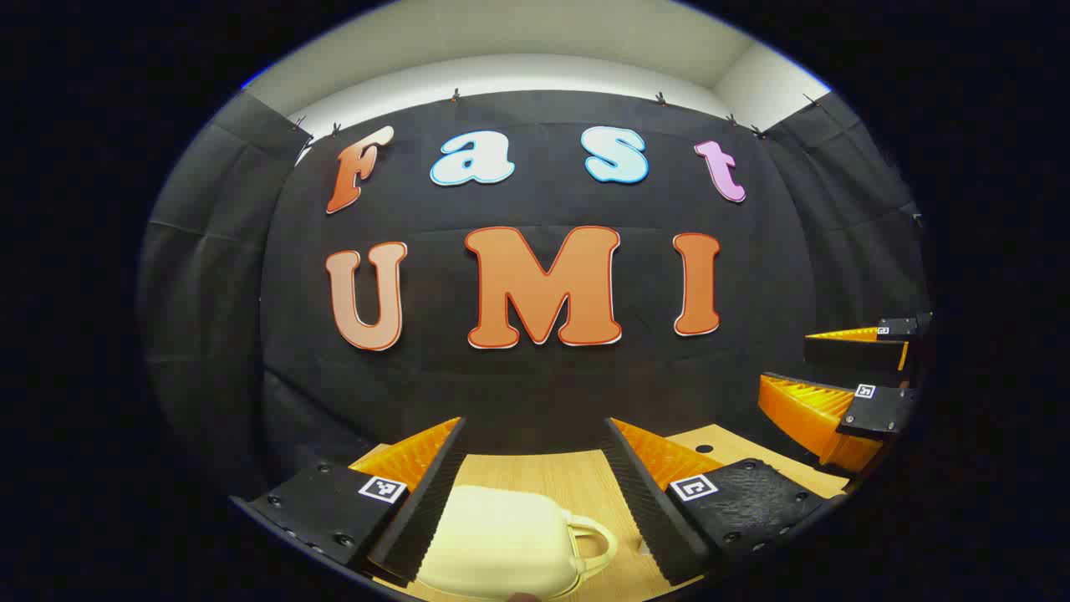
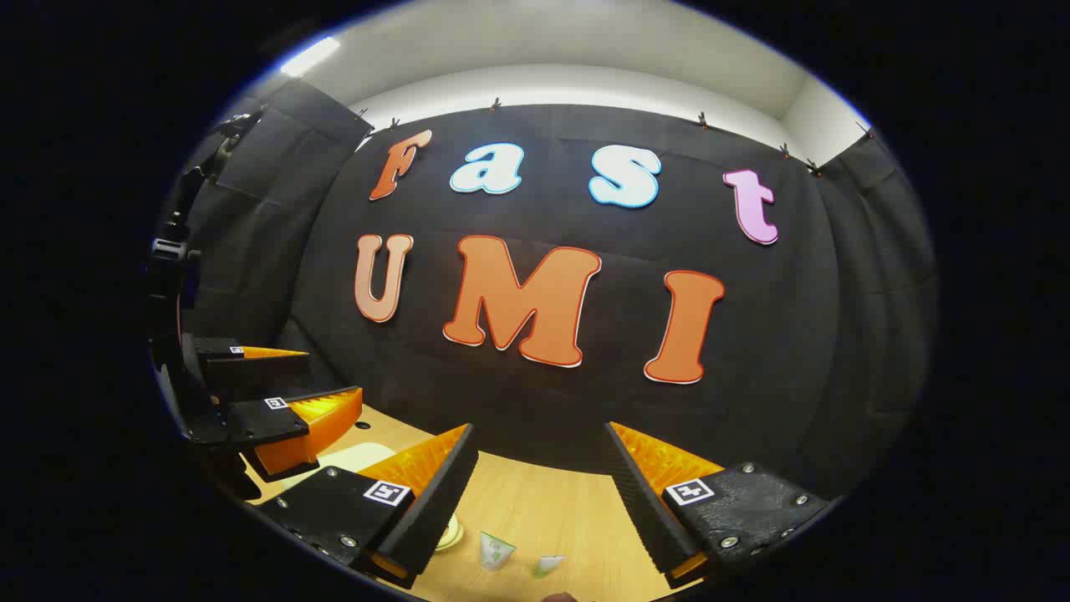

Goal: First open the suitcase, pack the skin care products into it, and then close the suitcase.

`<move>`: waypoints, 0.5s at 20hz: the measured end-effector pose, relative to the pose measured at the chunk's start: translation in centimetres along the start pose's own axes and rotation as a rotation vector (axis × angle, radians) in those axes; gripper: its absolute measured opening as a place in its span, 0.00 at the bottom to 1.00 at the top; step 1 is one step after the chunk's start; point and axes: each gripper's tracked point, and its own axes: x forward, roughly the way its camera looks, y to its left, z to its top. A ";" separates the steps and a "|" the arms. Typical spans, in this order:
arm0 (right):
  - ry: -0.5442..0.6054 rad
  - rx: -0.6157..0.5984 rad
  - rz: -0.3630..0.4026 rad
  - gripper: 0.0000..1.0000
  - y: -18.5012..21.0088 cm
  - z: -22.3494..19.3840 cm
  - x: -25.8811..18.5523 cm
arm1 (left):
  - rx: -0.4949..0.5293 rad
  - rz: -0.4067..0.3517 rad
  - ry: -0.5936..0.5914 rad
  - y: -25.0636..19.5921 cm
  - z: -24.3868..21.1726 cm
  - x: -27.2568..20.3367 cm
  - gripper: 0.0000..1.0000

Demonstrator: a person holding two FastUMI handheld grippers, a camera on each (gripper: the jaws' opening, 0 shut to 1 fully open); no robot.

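A cream hard-shell suitcase (image 1: 501,543) with a handle lies shut on the wooden table (image 1: 568,477), low in the left gripper view. My left gripper (image 1: 535,435) hangs open above it, fingers spread wide with nothing between them. My right gripper (image 2: 542,439) is open too, above small skin care tubes (image 2: 496,550) and a second small tube (image 2: 548,564) on the table. In the left gripper view the right gripper (image 1: 836,376) shows at the far right. The left gripper (image 2: 284,385) appears at the left of the right gripper view, with a pale part of the suitcase (image 2: 338,460) beneath it.
The black cloth wall stands close behind the table's far edge. A small hole (image 1: 704,449) marks the tabletop. A round pale object (image 2: 449,533) lies partly hidden behind my right gripper's left finger.
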 end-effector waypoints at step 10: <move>0.000 0.078 -0.065 0.95 -4.5 1.2 2.4 | -0.095 0.038 -0.030 -0.9 3.8 3.9 0.99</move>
